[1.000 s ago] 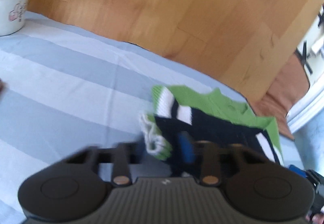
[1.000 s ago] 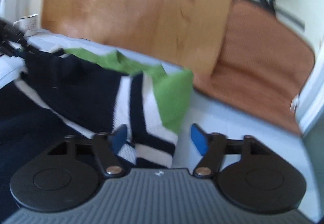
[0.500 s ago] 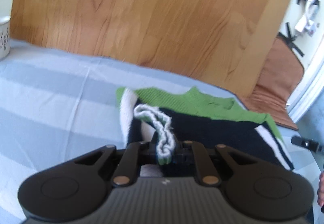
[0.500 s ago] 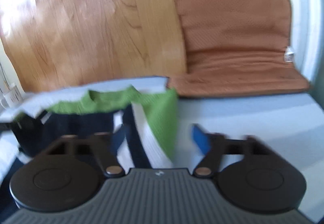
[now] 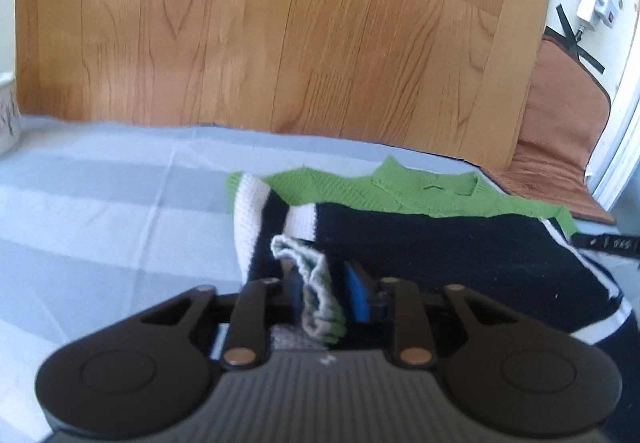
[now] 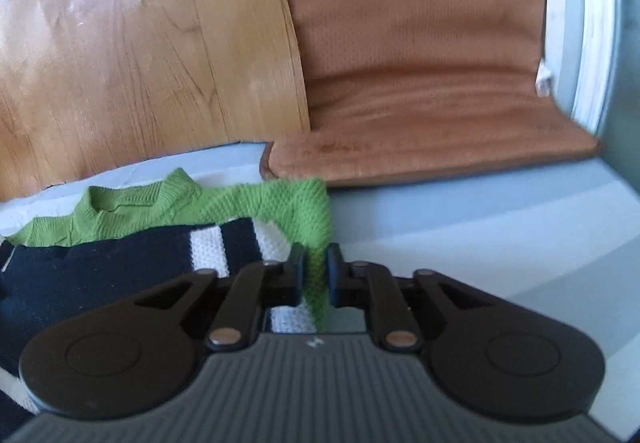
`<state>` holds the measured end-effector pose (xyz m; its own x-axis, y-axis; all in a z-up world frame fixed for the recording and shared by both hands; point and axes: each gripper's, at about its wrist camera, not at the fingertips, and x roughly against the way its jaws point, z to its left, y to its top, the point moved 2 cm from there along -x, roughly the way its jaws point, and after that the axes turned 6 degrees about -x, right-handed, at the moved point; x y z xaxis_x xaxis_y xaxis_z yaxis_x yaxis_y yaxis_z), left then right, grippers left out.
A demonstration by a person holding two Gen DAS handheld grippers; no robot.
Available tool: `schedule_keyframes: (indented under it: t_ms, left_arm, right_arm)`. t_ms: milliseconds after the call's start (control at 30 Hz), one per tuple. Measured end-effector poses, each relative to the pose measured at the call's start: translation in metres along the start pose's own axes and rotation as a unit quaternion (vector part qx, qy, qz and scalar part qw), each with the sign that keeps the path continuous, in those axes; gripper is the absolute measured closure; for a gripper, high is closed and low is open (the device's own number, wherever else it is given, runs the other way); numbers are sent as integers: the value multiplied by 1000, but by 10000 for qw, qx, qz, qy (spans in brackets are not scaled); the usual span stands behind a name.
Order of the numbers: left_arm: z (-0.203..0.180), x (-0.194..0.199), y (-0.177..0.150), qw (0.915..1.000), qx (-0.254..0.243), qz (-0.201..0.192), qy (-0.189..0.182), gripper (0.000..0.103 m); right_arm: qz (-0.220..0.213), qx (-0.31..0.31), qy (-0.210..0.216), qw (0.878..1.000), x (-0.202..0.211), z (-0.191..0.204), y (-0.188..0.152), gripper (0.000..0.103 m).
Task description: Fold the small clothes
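Observation:
A small knitted sweater (image 5: 440,239), green at the neck with navy and white stripes, lies on a blue and white striped cloth (image 5: 100,211). My left gripper (image 5: 324,291) is shut on the sweater's folded left sleeve cuff, which bunches between the fingers. In the right wrist view the sweater (image 6: 120,263) lies to the left, and my right gripper (image 6: 314,275) is shut on its green right sleeve edge. The sleeve is lifted slightly off the cloth.
A wooden board (image 5: 280,31) stands behind the cloth. A brown cushion (image 6: 420,83) lies at the back right. A white mug (image 5: 8,111) sits at the far left edge. A white frame (image 6: 576,23) borders the right side.
Both grippers have closed: the right one shut on the green sleeve edge, the left one on the left cuff. Both cameras tilted up and moved closer to the sweater.

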<state>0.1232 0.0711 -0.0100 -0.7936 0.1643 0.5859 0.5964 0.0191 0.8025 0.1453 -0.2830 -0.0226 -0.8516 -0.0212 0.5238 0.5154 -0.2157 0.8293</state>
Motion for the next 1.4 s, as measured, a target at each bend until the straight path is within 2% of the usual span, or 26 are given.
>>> schedule_keyframes:
  t_ms: [33, 67, 167, 233, 300, 400, 533, 600, 667, 733, 867, 933, 1033, 1167, 1400]
  left_arm:
    - [1, 2, -2, 10000, -41, -6, 56, 70]
    - [0, 4, -3, 10000, -61, 6, 48, 68]
    - [3, 15, -4, 10000, -20, -51, 63, 58]
    - [4, 25, -4, 9998, 45, -143, 104, 56]
    - [7, 33, -6, 9995, 115, -223, 199, 56]
    - [10, 39, -13, 9995, 218, -114, 219, 56]
    - [6, 53, -27, 9997, 100, -81, 193, 56]
    - [2, 56, -35, 9997, -70, -33, 244, 56]
    - [-4, 47, -44, 9985, -285, 235, 401, 55]
    - [-11, 45, -45, 9967, -545, 208, 572, 53]
    - [-5, 46, -46, 9973, -413, 214, 560, 47]
    - [-7, 46, -48, 9962, -478, 214, 689, 41]
    - [-8, 48, -51, 9954, -489, 214, 796, 37]
    - [-4, 46, -51, 9943, -412, 271, 944, 23]
    - [-1, 46, -50, 9940, -332, 317, 990, 18]
  right_arm:
    - [-77, -86, 97, 9999, 10, 1, 1, 59]
    - [-164, -180, 228, 9994, 18, 1, 2, 55]
    - [-285, -266, 562, 9977, 46, 8, -3, 54]
    - [-251, -298, 783, 9962, 62, 12, -15, 54]
    - [-116, -235, 988, 9948, 58, 24, -25, 54]
    - [77, -157, 1233, 9922, 65, 41, -47, 54]
    - [56, 85, 1427, 9897, 80, 62, -71, 54]
    - [94, 193, 1430, 9895, 83, 66, -81, 54]
    - [294, 251, 1250, 9914, 79, 64, -90, 53]
    - [164, 326, 1244, 9916, 82, 60, -95, 53]
    - [94, 399, 1155, 9925, 88, 59, -101, 52]
    - [-84, 546, 1164, 9917, 89, 59, -109, 50]
    - [-114, 615, 1049, 9925, 89, 63, -112, 49]
    - [-126, 723, 1016, 9921, 88, 66, -112, 47]
    - [-269, 390, 951, 9943, 91, 58, -113, 47]
